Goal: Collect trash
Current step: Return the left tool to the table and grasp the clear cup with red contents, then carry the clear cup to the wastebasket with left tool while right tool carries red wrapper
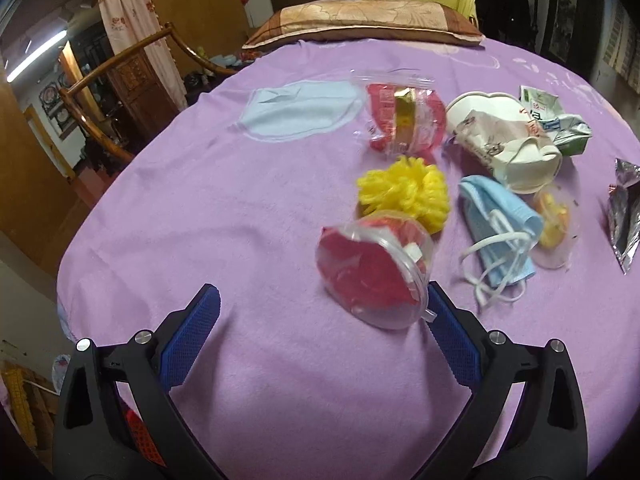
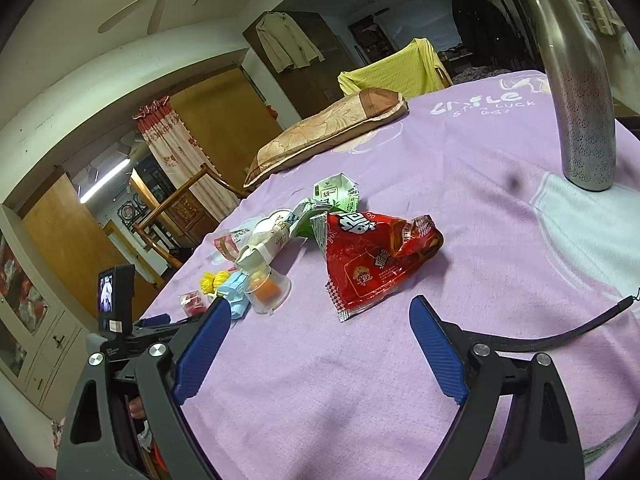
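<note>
Left gripper (image 1: 320, 312) has its blue fingers (image 1: 192, 340) spread wide, gripping nothing, low in the frame; a clear plastic cup with red stuff inside (image 1: 372, 268) lies on its side touching the right-hand finger's tip. Past it, center-right: a yellow pom-pom (image 1: 404, 192), blue face mask (image 1: 496, 232), crushed paper cup (image 1: 508, 140) and a clear bag with red packaging (image 1: 404, 120), all on the purple bedspread (image 1: 240, 216). Right gripper (image 2: 320, 320) is wide open too, empty, with a red snack wrapper (image 2: 372, 256) lying just beyond its fingertips mid-frame. A steel bottle (image 2: 576, 92) stands upper right.
</note>
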Demonstrator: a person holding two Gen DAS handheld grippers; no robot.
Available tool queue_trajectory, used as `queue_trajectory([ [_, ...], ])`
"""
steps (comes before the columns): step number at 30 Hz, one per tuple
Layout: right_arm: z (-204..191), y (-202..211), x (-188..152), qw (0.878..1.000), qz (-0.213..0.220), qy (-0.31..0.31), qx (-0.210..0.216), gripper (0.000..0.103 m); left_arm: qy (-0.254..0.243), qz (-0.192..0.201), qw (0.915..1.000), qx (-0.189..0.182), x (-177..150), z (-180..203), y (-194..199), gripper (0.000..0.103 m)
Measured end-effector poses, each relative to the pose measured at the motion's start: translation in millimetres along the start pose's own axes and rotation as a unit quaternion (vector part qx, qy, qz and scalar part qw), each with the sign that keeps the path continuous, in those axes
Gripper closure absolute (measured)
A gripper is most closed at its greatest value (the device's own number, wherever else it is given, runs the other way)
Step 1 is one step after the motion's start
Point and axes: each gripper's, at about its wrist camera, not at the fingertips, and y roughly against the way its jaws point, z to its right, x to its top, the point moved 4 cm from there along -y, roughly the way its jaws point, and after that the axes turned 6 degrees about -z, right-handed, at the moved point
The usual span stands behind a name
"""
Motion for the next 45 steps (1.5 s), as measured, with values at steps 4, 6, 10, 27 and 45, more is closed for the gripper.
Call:
queue_trajectory([
  [4,-1,0,0,1.0,0.001,0.002,-0.005,0.014,-0.005,0.016,0.9998,-0.013,4,-1,6,0.007],
  [6,0,-1,0,1.0,0.0,0.002,-0.006,0.014,-0.016,0.026,0.9993,-0.02,10,2,9,0.007],
  [10,1,-2,0,1.0,-0.002,0.0,-0.006,0.014,-0.014,0.018,0.9995,-0.022,23,4,-2,0.007],
  [27,1,-1,1,1.0,0.0,0.005,-0.017,0.014,-0.035,0.063,0.9935,-0.089,3,29,13,0.046],
  [45,-13,-46,33,0.99,-0.054,0.047,-0.123,0.014,-0.006,0.059,0.9933,-0.099,-5,22,11,0.039],
])
